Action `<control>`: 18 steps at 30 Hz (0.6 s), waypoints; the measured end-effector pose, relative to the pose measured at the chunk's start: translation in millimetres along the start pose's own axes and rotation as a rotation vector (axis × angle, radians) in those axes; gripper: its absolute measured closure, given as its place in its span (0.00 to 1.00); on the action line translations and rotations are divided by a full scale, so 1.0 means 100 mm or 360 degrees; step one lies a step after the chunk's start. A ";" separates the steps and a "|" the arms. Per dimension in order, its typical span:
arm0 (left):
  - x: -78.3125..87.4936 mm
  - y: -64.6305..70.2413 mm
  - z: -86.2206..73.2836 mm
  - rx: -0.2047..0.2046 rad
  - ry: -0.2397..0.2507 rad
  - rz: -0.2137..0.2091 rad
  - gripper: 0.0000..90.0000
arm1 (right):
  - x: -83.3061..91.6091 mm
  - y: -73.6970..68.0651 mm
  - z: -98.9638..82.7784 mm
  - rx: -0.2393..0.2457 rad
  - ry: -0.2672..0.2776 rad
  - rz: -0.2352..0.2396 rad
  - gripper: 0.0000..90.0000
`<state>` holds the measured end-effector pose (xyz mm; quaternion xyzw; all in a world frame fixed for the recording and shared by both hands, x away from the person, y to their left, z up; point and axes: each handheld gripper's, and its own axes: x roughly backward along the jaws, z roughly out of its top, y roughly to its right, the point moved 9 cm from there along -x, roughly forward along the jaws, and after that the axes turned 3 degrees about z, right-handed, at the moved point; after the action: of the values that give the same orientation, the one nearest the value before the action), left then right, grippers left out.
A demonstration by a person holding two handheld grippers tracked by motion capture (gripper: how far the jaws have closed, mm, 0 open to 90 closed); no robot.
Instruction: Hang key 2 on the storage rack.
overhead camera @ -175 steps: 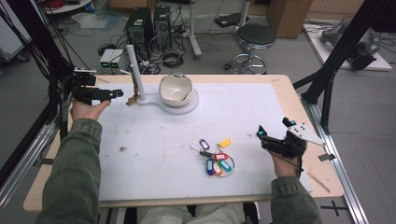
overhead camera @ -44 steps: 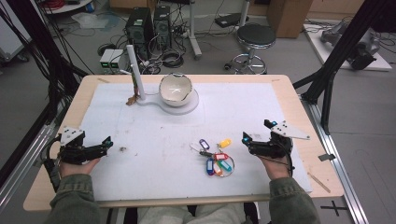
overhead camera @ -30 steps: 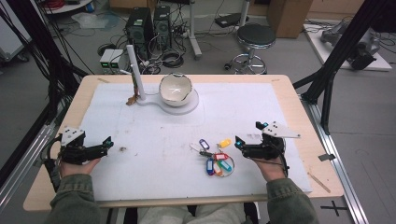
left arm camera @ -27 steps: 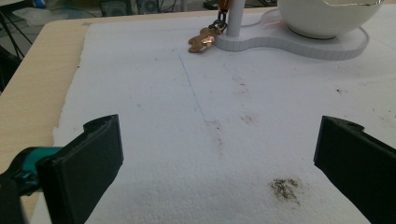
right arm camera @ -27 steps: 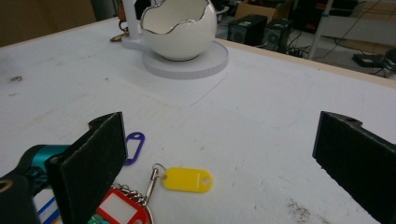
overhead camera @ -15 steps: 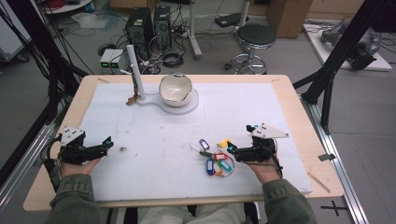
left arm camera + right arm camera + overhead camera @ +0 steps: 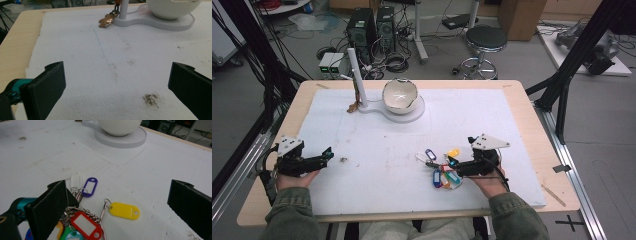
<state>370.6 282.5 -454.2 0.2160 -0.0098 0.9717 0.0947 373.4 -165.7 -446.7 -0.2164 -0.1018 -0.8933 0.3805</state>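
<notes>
Closing in over the last second, right gripper point(image 7: 451, 163) now has its jaws spread wide over the bunch of key tags point(image 7: 86, 220) near the table's point(image 7: 522, 105) front edge, so pickup looks imminent; left gripper point(image 7: 328, 153), also open, idles front-left.

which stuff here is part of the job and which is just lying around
In the job: bunch of key tags, right tool open over it.
Lying about: white bowl on its stand, brass keys by the post, left tool resting open.
</notes>
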 end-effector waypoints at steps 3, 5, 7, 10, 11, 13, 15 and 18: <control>0.00 0.00 0.00 -0.0001 -0.0001 -0.0002 0.02 | -0.02 -0.03 -0.01 0.0029 -0.0023 0.0002 0.02; 0.00 0.00 0.00 0.0001 0.0002 -0.0003 0.02 | -0.04 -0.05 -0.02 0.0029 -0.0032 0.0015 0.02; 0.01 0.00 0.00 -0.0005 -0.0001 -0.0005 0.02 | -0.05 -0.07 -0.02 0.0028 -0.0037 0.0024 0.02; 0.00 0.00 0.00 -0.0004 -0.0002 -0.0006 0.02 | -0.07 -0.10 -0.02 0.0032 -0.0048 0.0042 0.02; 0.01 0.00 0.00 -0.0005 -0.0001 -0.0004 0.02 | -0.08 -0.11 -0.02 0.0035 -0.0049 0.0045 0.02; 0.01 0.00 0.00 -0.0003 -0.0002 -0.0004 0.02 | -0.10 -0.13 -0.02 0.0035 -0.0056 0.0057 0.02; 0.01 -0.01 0.00 0.0003 0.0003 0.0003 0.02 | -0.13 -0.16 -0.03 0.0030 -0.0074 0.0074 0.02; 0.02 -0.01 0.00 0.0011 0.0008 0.0000 0.02 | -0.16 -0.19 -0.03 0.0040 -0.0089 0.0092 0.02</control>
<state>369.6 284.0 -453.4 0.2140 -0.0061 0.9723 0.0940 368.2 -143.5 -457.1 -0.2392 -0.1173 -0.8743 0.4057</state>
